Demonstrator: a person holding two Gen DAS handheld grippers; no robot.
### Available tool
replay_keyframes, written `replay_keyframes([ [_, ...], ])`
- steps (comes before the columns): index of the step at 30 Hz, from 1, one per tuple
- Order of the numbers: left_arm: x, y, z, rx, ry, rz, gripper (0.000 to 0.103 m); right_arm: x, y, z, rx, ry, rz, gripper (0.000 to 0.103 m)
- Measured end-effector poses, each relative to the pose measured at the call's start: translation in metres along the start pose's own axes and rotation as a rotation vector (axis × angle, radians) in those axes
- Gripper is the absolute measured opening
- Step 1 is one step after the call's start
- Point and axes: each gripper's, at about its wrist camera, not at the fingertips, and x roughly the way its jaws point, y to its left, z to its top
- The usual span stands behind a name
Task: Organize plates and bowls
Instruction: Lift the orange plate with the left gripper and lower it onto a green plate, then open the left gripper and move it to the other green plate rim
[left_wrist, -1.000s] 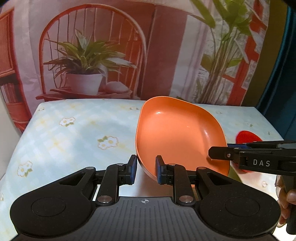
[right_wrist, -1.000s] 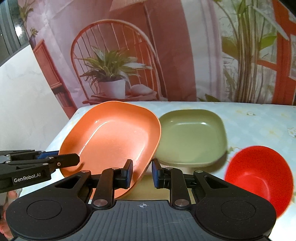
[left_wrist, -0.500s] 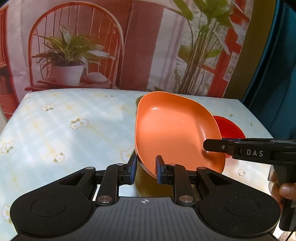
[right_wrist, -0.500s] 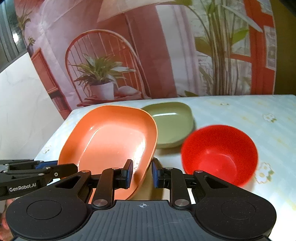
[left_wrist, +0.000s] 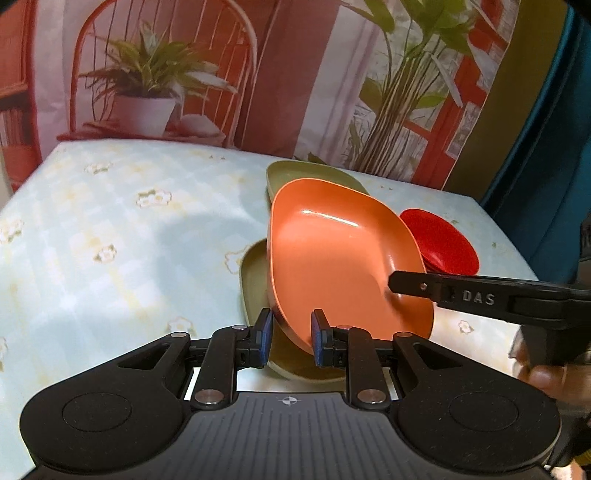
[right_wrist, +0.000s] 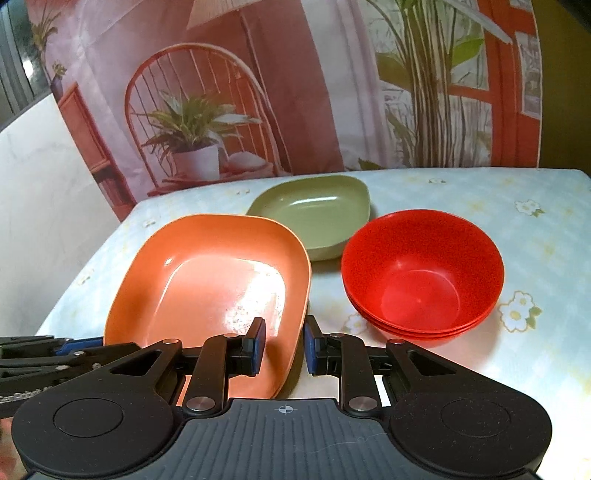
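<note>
An orange plate (left_wrist: 332, 258) hangs tilted between both grippers. My left gripper (left_wrist: 290, 334) is shut on its near rim. My right gripper (left_wrist: 402, 284) reaches in from the right and clamps the opposite rim. An olive green plate (left_wrist: 253, 291) lies on the table just below the orange one, mostly covered by it. In the right wrist view my right gripper (right_wrist: 283, 341) pinches the edge of the orange plate (right_wrist: 210, 273), and my left gripper (right_wrist: 92, 347) shows at the lower left. A second green plate (right_wrist: 314, 214) lies behind it.
A stack of red bowls (right_wrist: 421, 273) stands to the right of the plates. The table carries a pale flowered cloth (left_wrist: 110, 240), bare on its left half. A printed backdrop hangs behind the table, and a person's hand (left_wrist: 543, 376) holds the right gripper.
Both grippers carried the orange plate sideways and slightly down. The green plates and the red bowl stack came closer, and the orange plate now hangs over an olive plate.
</note>
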Motion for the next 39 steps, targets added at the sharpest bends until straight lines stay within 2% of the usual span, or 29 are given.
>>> replay_keyframes([
  [18, 0.008, 0.006, -0.006, -0.018, 0.026, 0.003, 0.024, 0.015, 0.017, -0.001, -0.116, 0.011, -0.059, 0.021],
  [39, 0.006, 0.005, -0.012, -0.029, 0.027, 0.011, 0.026, 0.010, 0.015, -0.006, -0.132, 0.003, -0.066, 0.022],
])
